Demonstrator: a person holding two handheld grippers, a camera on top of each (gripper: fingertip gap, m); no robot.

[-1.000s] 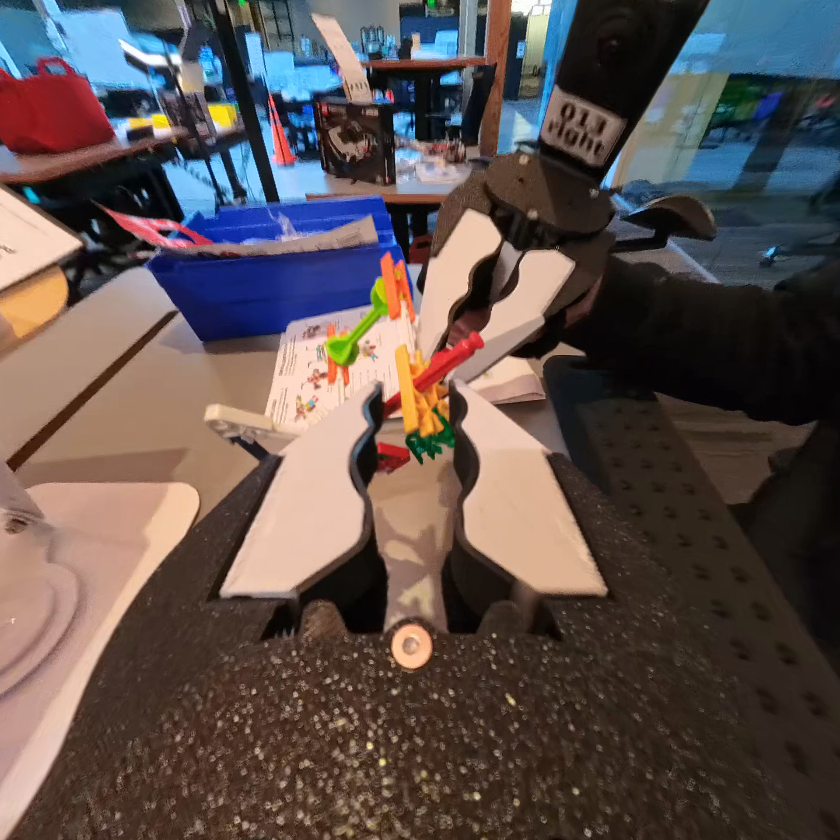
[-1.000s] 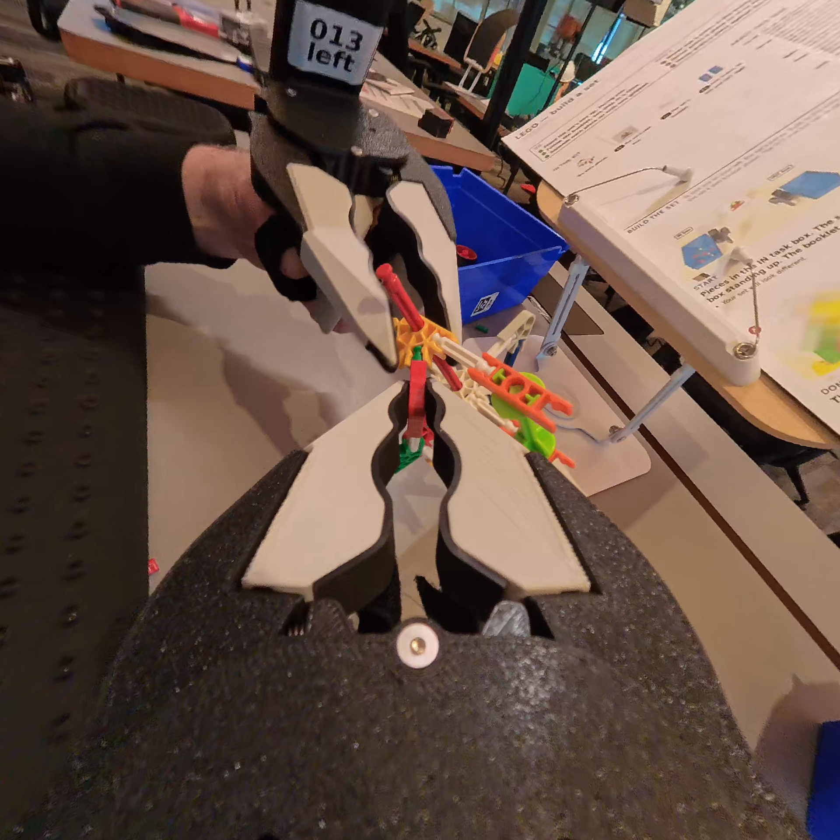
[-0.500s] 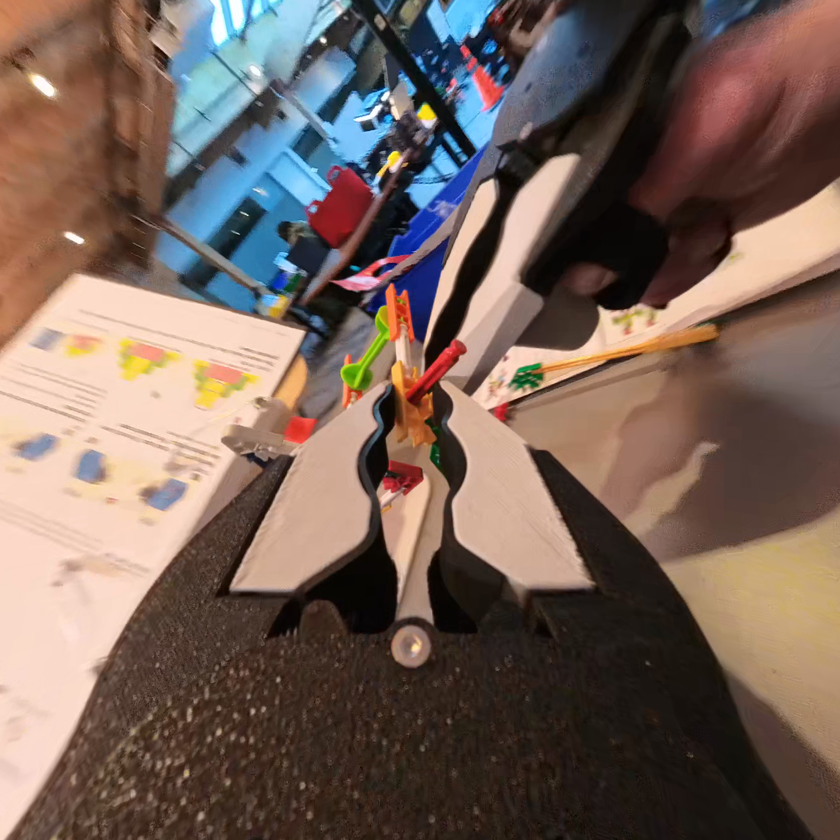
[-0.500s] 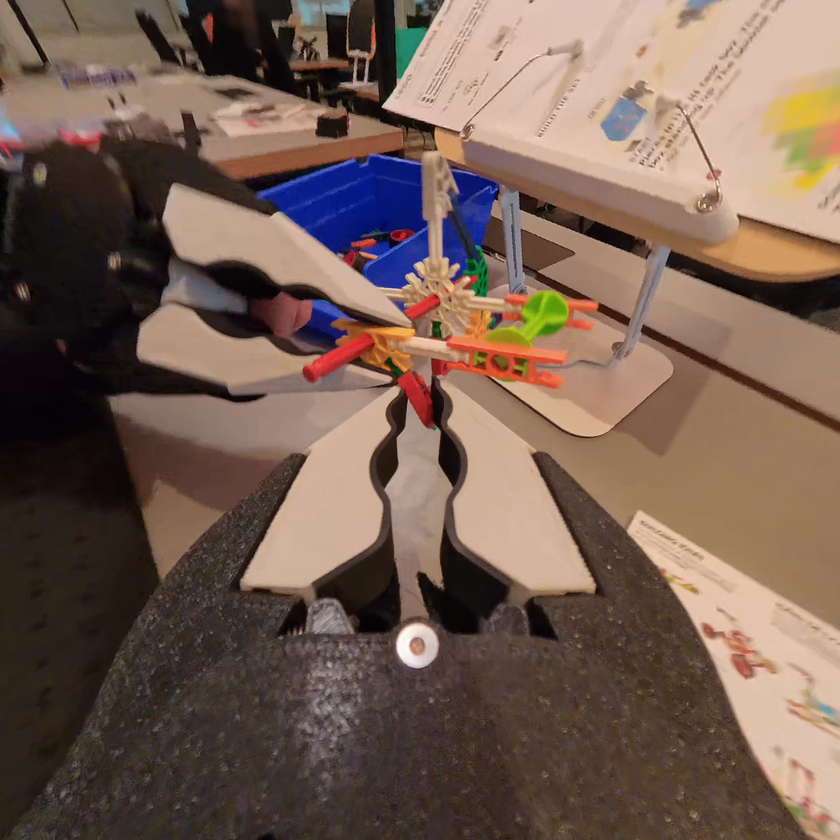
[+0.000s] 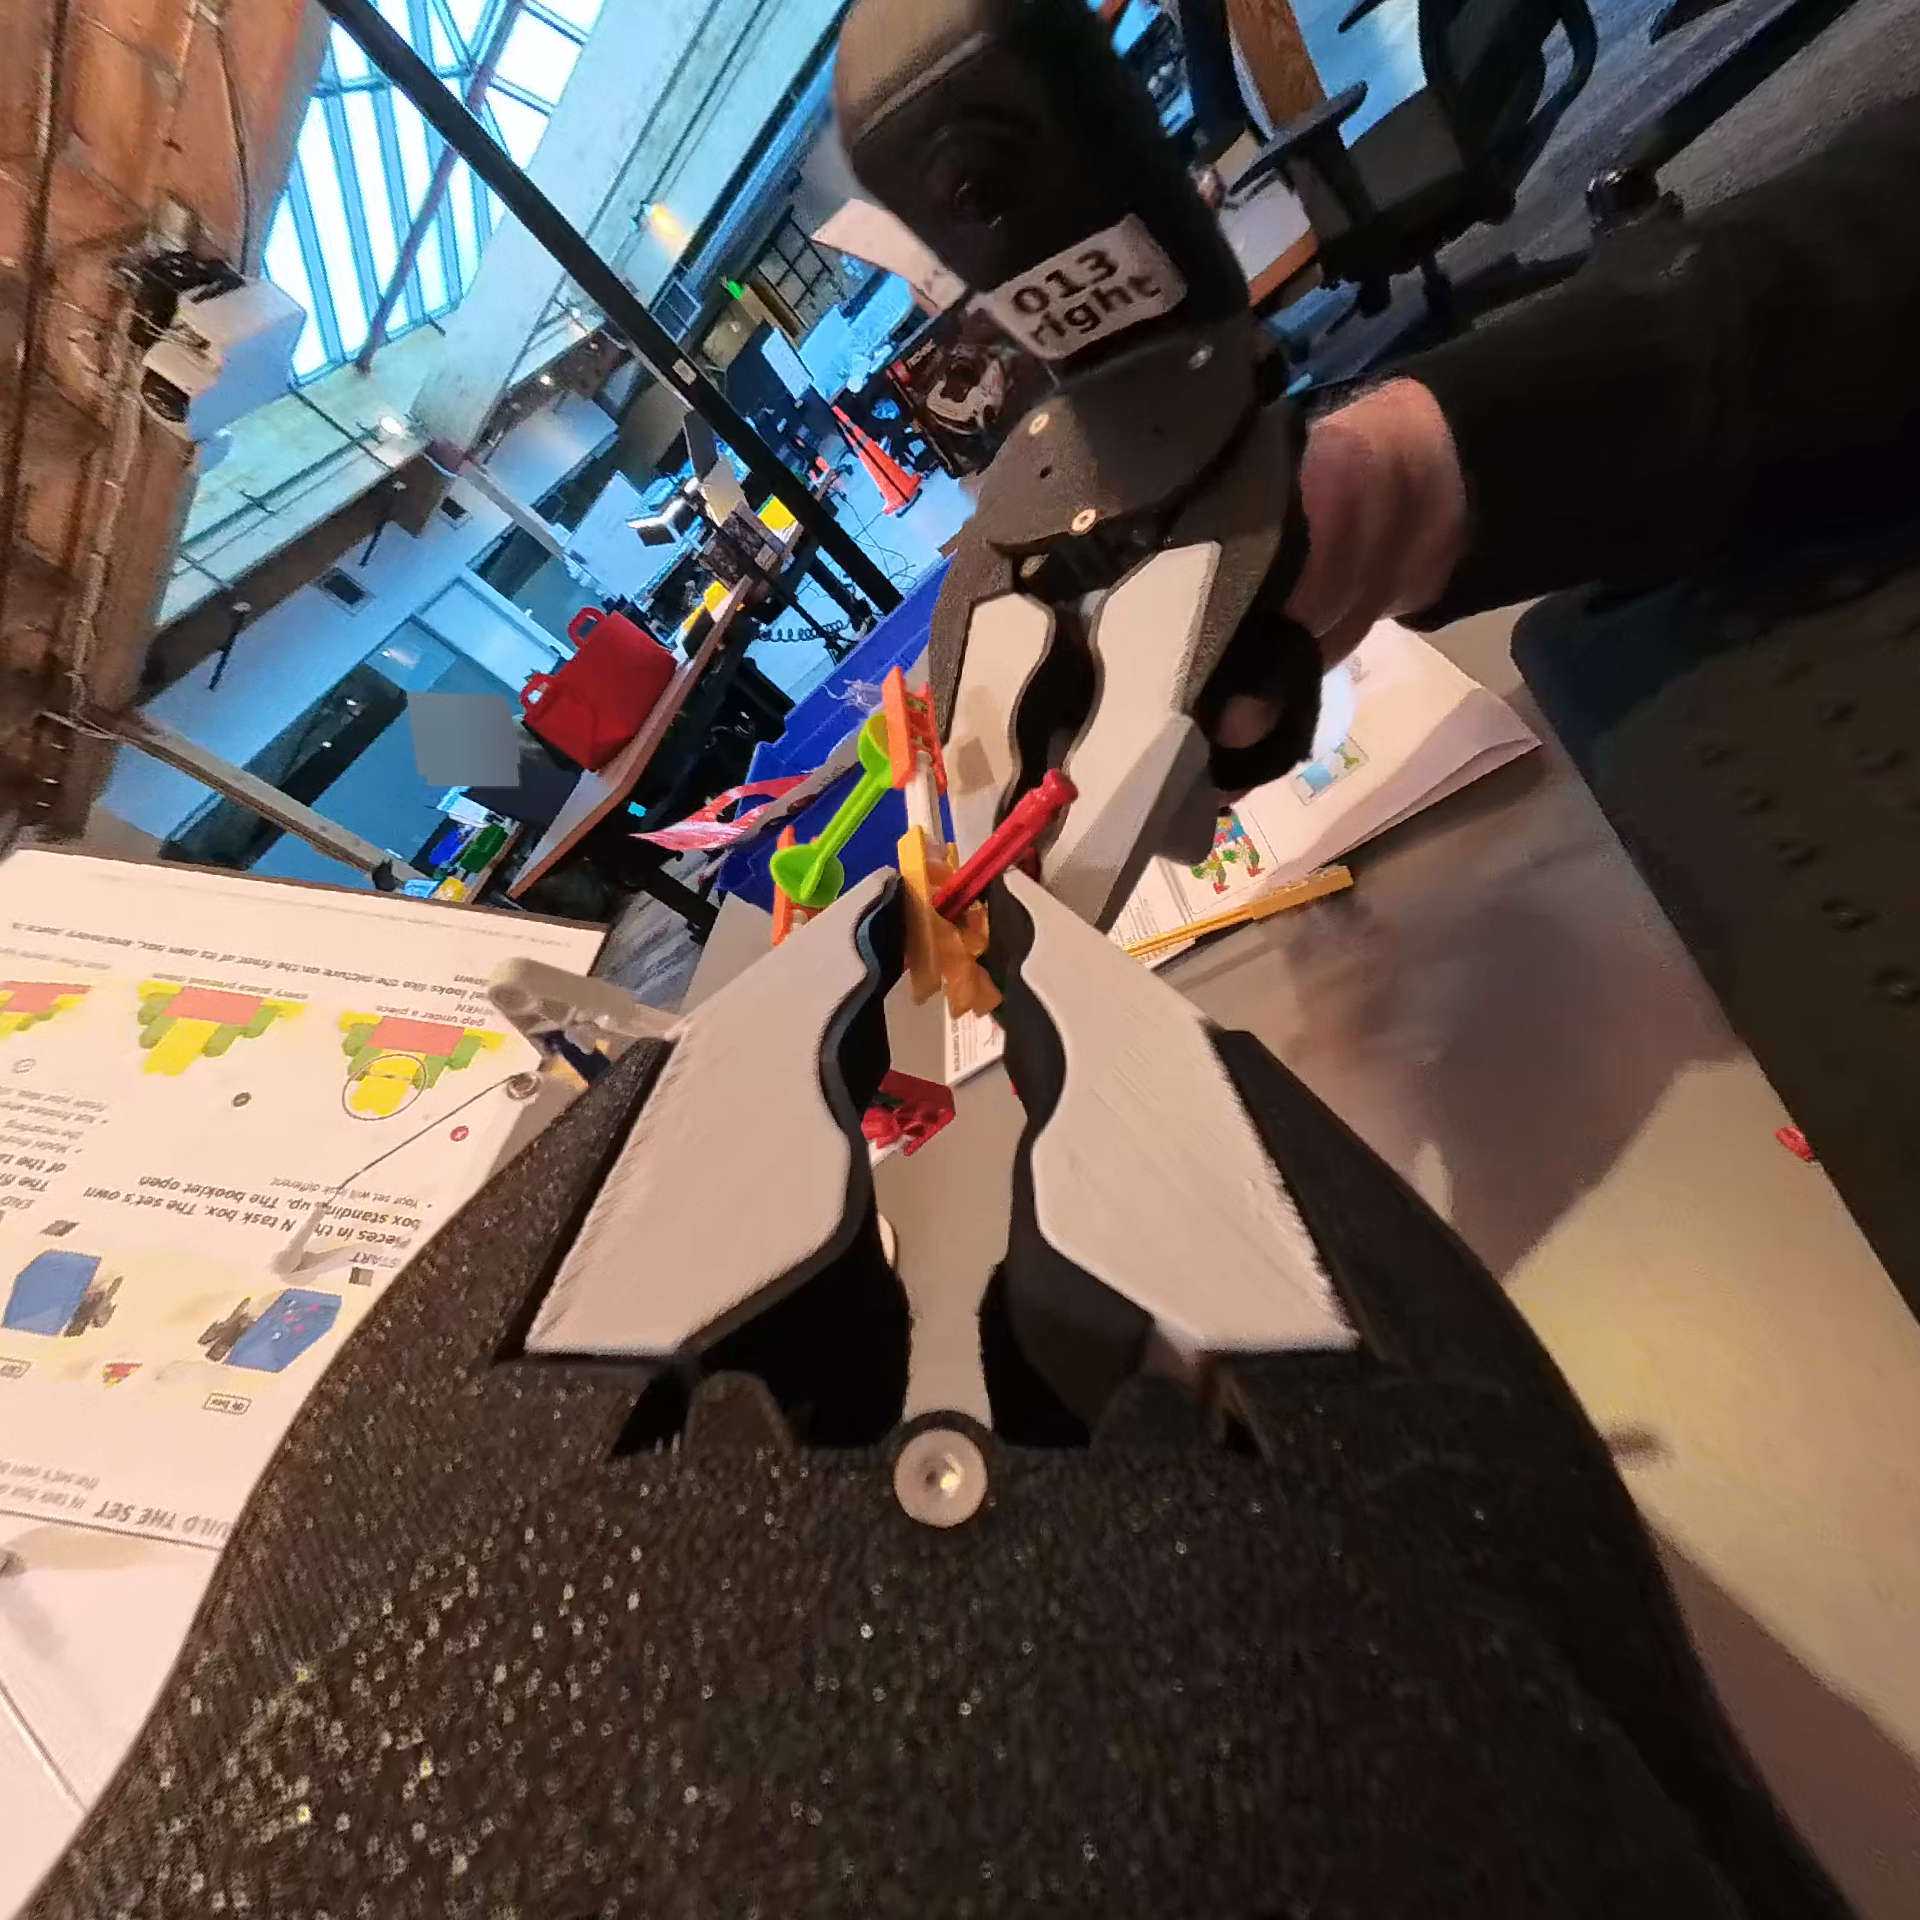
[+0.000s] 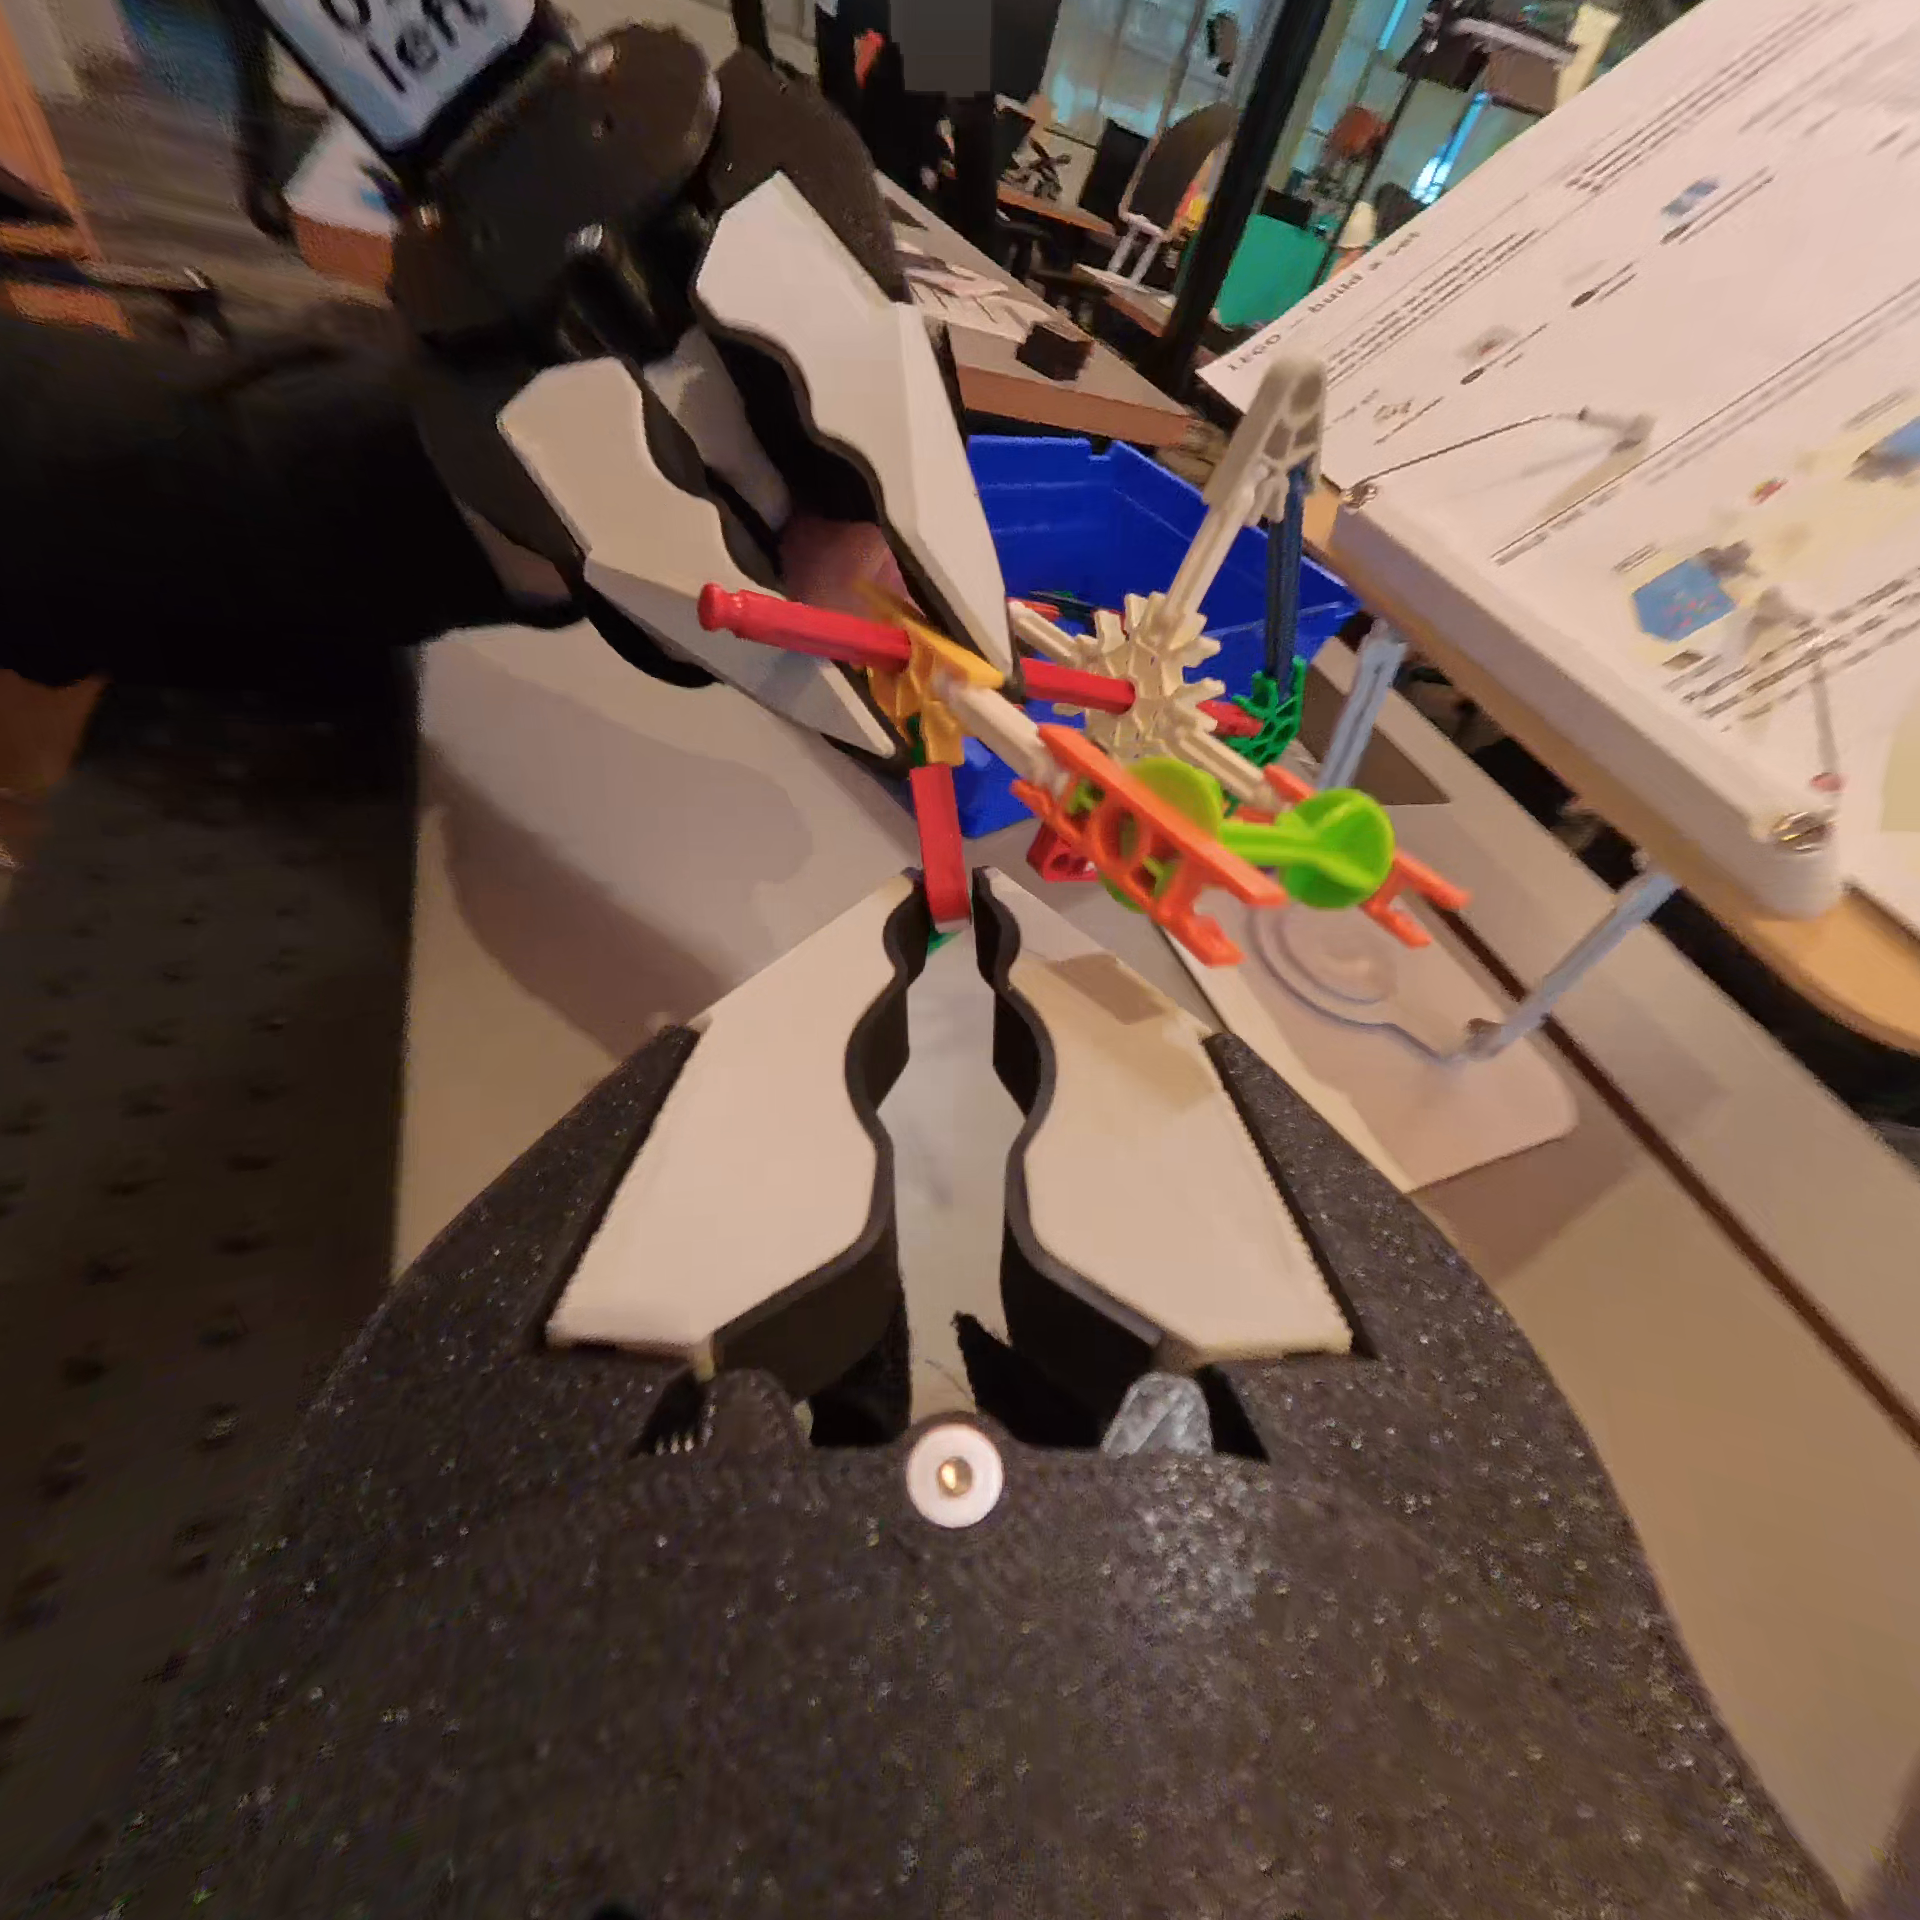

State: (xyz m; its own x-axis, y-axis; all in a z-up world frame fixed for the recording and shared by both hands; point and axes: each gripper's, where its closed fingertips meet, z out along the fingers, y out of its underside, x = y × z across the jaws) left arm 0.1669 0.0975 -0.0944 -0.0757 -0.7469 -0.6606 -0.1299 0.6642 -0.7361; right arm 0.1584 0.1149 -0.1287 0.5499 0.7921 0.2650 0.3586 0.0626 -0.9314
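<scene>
both grippers hold one small toy model (image 6: 1132,769) of plastic rods and connectors, up in the air above a grey table (image 6: 644,790). left gripper (image 5: 948,914) is clenched on the model's yellow-orange connector (image 5: 940,961), fingertips pinching it from both sides; in the right wrist view the same gripper (image 6: 935,686) comes in from the upper left with its tips at the yellow connector (image 6: 925,681). right gripper (image 6: 945,894) is clamped on a short red rod (image 6: 940,842) that hangs down from that yellow connector, jaws nearly closed around the rod's lower end. in the left wrist view the right gripper (image 5: 1049,831) shows beyond the model, held by a hand (image 5: 1371,530) in a dark sleeve.

model parts: a long red rod (image 6: 800,623) running through the yellow connector, a white snowflake-shaped connector (image 6: 1143,675), a white rod going up to a grey end piece (image 6: 1283,416), orange ladder-like pieces (image 6: 1153,831), a bright green spool piece (image 6: 1330,842), a small dark green connector (image 6: 1273,717). same red rod (image 5: 1003,831) and green spool piece (image 5: 842,821) show in the left wrist view.

around: blue bin (image 6: 1091,530) right behind the model, with small parts inside. tilted white board with printed sheets (image 6: 1621,488) on a wire stand to the right; its flat base (image 6: 1382,1049) sits on the table. in the left wrist view, an open booklet (image 5: 1382,748) lies on the table behind the right gripper, a thin yellow stick (image 5: 1247,914) beside it, a small red piece (image 5: 909,1112) on the table under the left gripper, a red bag (image 5: 597,675) on a far desk. a dark perforated mat (image 6: 197,987) covers the table's left side in the right wrist view.
</scene>
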